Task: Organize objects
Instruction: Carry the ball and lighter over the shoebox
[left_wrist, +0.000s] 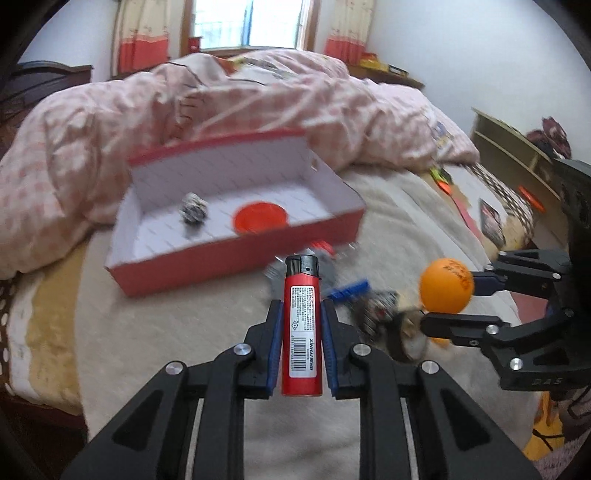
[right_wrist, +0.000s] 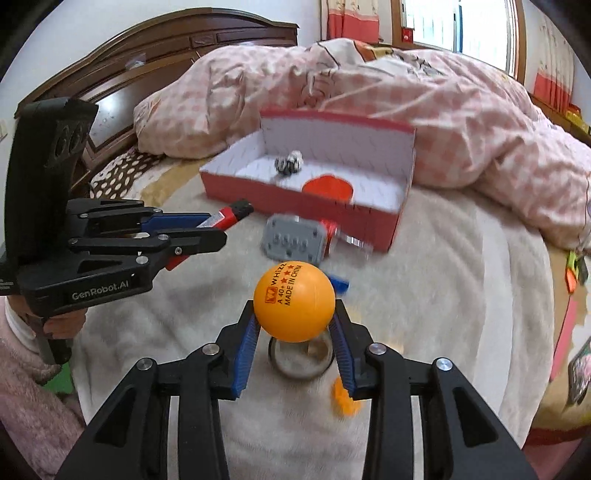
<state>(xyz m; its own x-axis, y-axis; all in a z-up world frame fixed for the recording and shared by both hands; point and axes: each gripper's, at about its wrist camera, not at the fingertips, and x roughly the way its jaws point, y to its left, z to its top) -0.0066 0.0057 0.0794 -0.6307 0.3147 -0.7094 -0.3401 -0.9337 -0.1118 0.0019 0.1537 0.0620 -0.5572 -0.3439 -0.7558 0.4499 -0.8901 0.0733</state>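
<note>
My left gripper (left_wrist: 302, 306) is shut on a red lighter (left_wrist: 302, 325) that stands upright between its blue pads, black cap up, above the bed. To its right, my right gripper (left_wrist: 448, 299) is shut on an orange ping-pong ball (left_wrist: 446, 285). In the right wrist view the ball (right_wrist: 294, 301) sits between the pads of the right gripper (right_wrist: 295, 314), and the left gripper (right_wrist: 214, 229) holds the lighter (right_wrist: 231, 214) at the left. Beyond both lies an open red box (left_wrist: 236, 254) with a white inside, holding a crumpled wad (left_wrist: 192, 208) and an orange-red disc (left_wrist: 260, 216).
On the cream blanket between the grippers and the box (right_wrist: 280, 195) lie a grey block (right_wrist: 293, 240), a blue clip (left_wrist: 349, 290), a metal ring (right_wrist: 301, 360) and a small orange piece (right_wrist: 345, 398). A pink quilt (left_wrist: 221, 96) is heaped behind the box. A pink sleeve (right_wrist: 22, 369) shows at left.
</note>
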